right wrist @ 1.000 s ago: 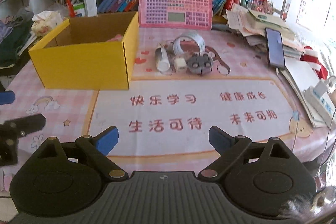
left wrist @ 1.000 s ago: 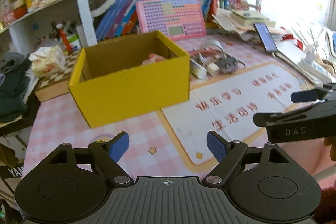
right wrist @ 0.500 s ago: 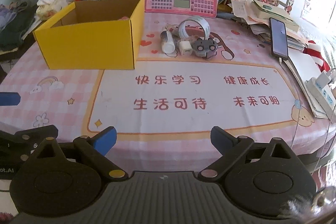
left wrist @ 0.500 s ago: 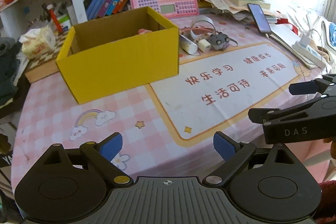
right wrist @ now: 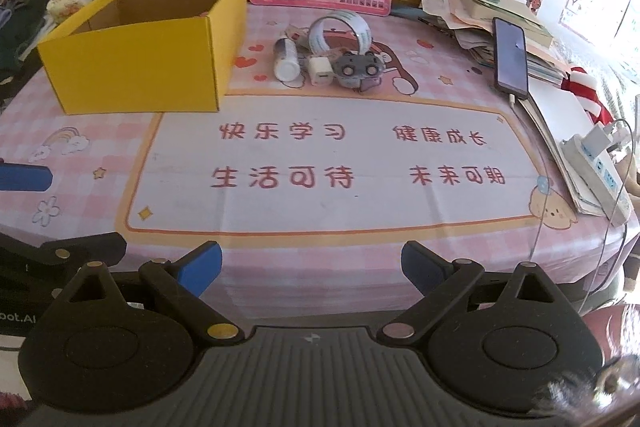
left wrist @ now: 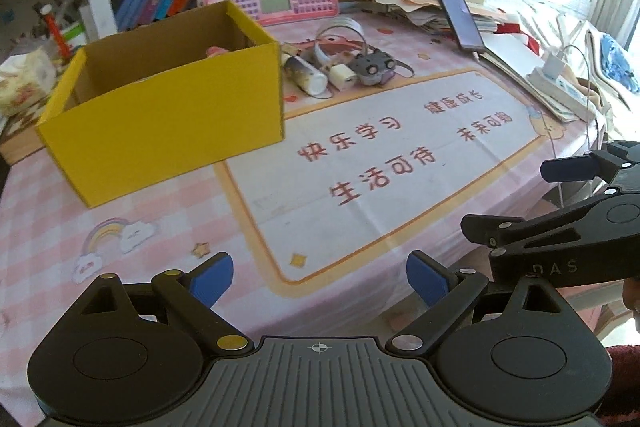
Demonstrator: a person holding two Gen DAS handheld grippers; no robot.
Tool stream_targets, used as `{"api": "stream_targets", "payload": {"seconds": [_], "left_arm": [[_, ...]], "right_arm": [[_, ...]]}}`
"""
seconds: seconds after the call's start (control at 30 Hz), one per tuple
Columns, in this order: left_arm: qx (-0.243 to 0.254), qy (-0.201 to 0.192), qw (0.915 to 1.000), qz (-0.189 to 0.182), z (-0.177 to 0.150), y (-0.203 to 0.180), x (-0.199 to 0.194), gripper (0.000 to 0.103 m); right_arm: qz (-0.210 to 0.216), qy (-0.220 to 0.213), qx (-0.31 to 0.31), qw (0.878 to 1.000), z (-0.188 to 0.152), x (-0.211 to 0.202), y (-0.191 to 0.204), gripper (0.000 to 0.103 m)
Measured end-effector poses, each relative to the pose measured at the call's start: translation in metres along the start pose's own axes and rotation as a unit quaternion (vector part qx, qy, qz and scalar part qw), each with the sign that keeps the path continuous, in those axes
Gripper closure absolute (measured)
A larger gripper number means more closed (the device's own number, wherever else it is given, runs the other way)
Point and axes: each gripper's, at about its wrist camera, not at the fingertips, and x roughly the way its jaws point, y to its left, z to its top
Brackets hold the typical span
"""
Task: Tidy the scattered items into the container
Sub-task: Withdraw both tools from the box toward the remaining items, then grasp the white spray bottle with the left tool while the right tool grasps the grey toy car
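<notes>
Both grippers have drawn back toward the table's near edge; yellow box (right wrist: 140,55) on the mat's left, holding a pink item (left wrist: 218,50); left gripper (left wrist: 319,277) and right gripper (right wrist: 311,265), jaws wide, empty; white bottle (right wrist: 286,61), charger cube (right wrist: 320,71), grey toy (right wrist: 357,68) clustered right of box.

Both wrist cameras look forward from the table's near edge, the left angled rightward, the right facing squarely, sharing the yellow box (left wrist: 168,115) (right wrist: 144,55) and pink mat (left wrist: 400,155) (right wrist: 320,159).
</notes>
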Motion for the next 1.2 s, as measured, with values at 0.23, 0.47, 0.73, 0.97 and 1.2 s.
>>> {"api": "stream_targets", "payload": {"seconds": [0.23,0.47,0.73,0.97,1.2], "left_arm": [[0.016,0.006,0.9998,-0.008,0.02,-0.02,0.018,0.007],[0.021,0.01,0.9997,-0.004,0.042,-0.035,0.038,0.007],[0.021,0.0,0.9998,0.005,0.068,-0.046,0.059,0.007],[0.028,-0.035,0.9986,0.028,0.1,-0.059,0.079,0.01],[0.011,-0.035,0.9968,0.072,0.131,-0.062,0.107,0.018]], "right_arm": [[-0.006,0.006,0.013,1.0,0.009,0.013,-0.029,0.006],[0.0,0.008,0.014,1.0,0.025,0.029,-0.056,0.006],[0.021,0.003,0.006,1.0,0.054,0.054,-0.082,0.006],[0.043,-0.017,0.023,0.999,0.081,0.077,-0.109,0.009],[0.079,-0.008,0.039,0.996,0.107,0.11,-0.131,0.019]]}}
